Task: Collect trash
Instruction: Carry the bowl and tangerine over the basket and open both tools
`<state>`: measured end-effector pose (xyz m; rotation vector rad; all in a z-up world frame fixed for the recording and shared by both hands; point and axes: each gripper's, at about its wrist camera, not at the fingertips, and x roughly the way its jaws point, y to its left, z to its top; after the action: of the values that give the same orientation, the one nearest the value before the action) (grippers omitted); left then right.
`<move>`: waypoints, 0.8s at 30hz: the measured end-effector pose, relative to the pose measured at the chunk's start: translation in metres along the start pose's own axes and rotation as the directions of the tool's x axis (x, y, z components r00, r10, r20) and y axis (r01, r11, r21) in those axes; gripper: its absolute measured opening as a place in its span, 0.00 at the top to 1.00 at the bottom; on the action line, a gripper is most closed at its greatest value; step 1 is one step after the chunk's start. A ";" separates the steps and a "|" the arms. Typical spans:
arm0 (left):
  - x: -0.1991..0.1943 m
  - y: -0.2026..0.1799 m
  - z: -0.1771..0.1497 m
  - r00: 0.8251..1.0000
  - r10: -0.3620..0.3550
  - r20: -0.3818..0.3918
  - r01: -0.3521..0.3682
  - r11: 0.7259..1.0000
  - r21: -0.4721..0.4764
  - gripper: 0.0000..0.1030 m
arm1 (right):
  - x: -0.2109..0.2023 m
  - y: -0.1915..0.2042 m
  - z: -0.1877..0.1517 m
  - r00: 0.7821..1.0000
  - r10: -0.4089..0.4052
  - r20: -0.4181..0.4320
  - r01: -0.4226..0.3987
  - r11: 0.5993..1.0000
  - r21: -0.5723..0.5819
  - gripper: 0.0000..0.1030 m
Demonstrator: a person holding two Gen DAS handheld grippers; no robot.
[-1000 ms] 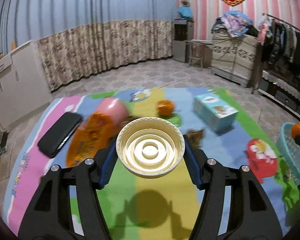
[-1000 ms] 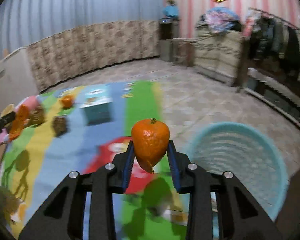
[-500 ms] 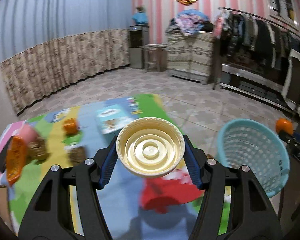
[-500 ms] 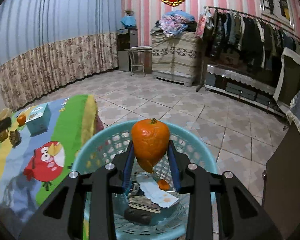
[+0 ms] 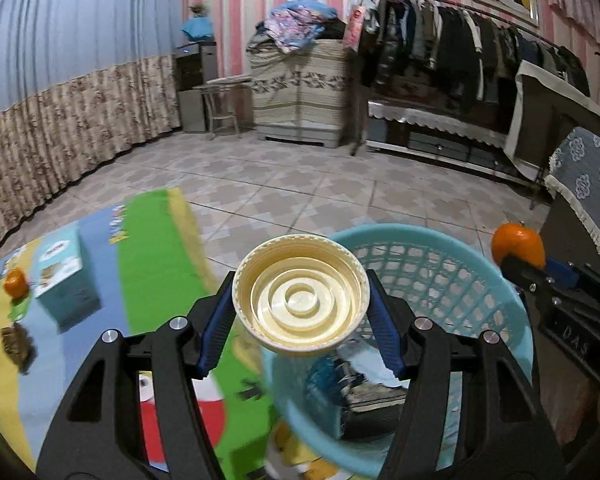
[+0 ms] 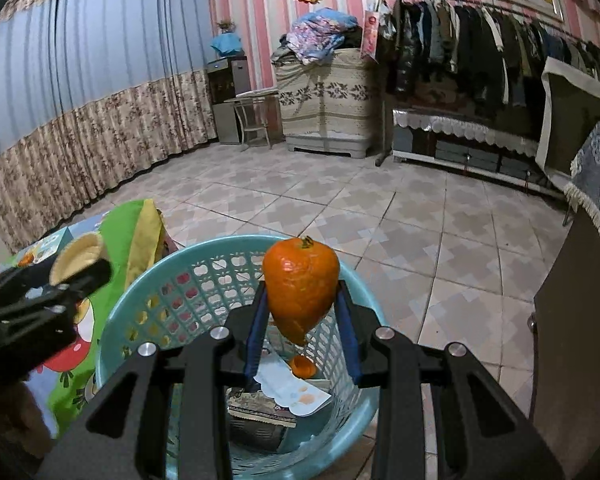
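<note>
My left gripper [image 5: 302, 312] is shut on a cream plastic lid [image 5: 302, 304] and holds it over the near-left rim of a light blue mesh basket [image 5: 452, 248]. My right gripper [image 6: 301, 328] is shut on an orange peel [image 6: 300, 284] and holds it above the same basket [image 6: 204, 264]. The basket holds paper, packets and a small piece of peel [image 6: 303, 366]. The right gripper with the peel [image 5: 518, 244] shows at the right of the left wrist view. The left gripper with the lid [image 6: 78, 256] shows at the left of the right wrist view.
A colourful play mat [image 5: 152, 256] lies left of the basket with a teal box [image 5: 60, 276], an orange [image 5: 16, 282] and brown scraps [image 5: 16, 344]. Tiled floor [image 6: 420, 216] lies beyond. A dark cabinet [image 6: 580, 320] stands at the right, a clothes rack [image 6: 480, 52] at the back.
Both grippers have swung right from the mat to the basket. The lid and the peel now hang over it, still held.
</note>
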<state>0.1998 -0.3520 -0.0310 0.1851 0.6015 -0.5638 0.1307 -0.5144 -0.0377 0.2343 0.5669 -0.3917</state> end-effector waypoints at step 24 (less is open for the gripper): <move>-0.035 0.076 0.002 0.983 0.178 0.040 -0.173 0.980 -0.100 0.07 | 0.014 0.047 -0.006 0.999 0.040 -0.027 -0.042 0.997 -0.065 0.67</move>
<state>0.2189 -0.2733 -0.0085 0.1320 0.5572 -0.3667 0.1584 -0.4741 -0.0455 0.1883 0.5978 -0.3302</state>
